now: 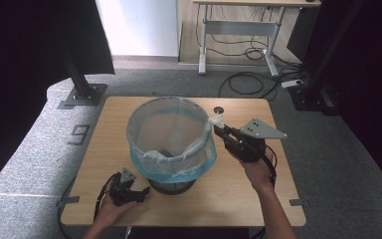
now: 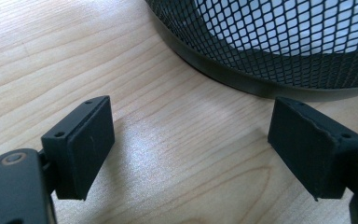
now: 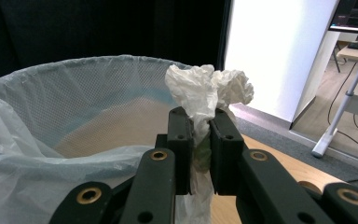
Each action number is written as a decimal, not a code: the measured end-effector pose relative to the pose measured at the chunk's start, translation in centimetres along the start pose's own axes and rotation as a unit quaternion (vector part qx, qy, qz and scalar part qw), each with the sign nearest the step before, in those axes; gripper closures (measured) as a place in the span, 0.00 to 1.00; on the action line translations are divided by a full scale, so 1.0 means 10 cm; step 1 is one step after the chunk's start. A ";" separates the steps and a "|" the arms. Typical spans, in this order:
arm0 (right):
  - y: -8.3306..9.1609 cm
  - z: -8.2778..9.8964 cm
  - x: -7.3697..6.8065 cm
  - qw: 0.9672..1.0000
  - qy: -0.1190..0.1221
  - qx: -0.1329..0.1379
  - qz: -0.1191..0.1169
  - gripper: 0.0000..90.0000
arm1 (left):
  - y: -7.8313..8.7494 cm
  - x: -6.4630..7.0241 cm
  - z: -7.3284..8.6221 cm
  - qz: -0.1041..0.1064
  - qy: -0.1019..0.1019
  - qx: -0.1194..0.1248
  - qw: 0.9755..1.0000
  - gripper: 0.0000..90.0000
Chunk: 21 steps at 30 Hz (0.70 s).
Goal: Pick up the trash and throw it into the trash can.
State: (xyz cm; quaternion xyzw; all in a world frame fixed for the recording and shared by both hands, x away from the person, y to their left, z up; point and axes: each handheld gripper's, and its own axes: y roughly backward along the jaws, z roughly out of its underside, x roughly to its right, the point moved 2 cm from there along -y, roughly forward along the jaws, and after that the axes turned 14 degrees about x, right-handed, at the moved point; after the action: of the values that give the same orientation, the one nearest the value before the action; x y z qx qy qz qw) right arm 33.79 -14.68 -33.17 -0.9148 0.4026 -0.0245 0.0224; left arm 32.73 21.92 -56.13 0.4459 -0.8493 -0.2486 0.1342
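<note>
- High view: a black mesh bin (image 1: pixel 171 185) lined with a pale blue bag (image 1: pixel 171 144) stood near the middle of the wooden surface (image 1: pixel 258 194). The right tongs (image 1: pixel 218 128) were raised at the bin's right rim, closed on a crumpled white paper wad (image 1: pixel 217 120). The left tongs (image 1: pixel 142 195) lay low on the surface just beside the bin's base. A small dark disc (image 1: pixel 219 109) sat beyond the bin.
- Left gripper view: the jaws stood wide apart and empty above the wood, pointing at the bin's mesh foot (image 2: pixel 279 42).
- Right gripper view: the jaws pinched the wad (image 3: pixel 209 93) by its lower, twisted part, the crumpled head standing above them beside the bag's rim (image 3: pixel 74 65). It looked light, soft and easily crushed, so a mid-body pinch seemed enough; the thin liner would likely snag or slide if nudged.
</note>
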 end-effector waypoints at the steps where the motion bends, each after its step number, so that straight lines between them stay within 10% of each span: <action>1: -0.02 0.00 -0.01 1.000 0.001 -0.002 -0.002 0.89 | 0.00 0.00 0.00 0.000 0.000 0.000 1.000 0.16; 21: -0.20 -0.06 -0.12 1.000 0.004 -0.007 -0.020 0.89 | 0.00 0.00 0.00 0.000 0.000 0.000 1.000 0.16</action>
State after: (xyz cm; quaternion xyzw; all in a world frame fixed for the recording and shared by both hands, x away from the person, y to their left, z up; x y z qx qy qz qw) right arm 34.40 -12.42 -32.44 -0.9229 0.3840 -0.0261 0.0141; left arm 32.72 21.92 -56.13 0.4458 -0.8494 -0.2487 0.1342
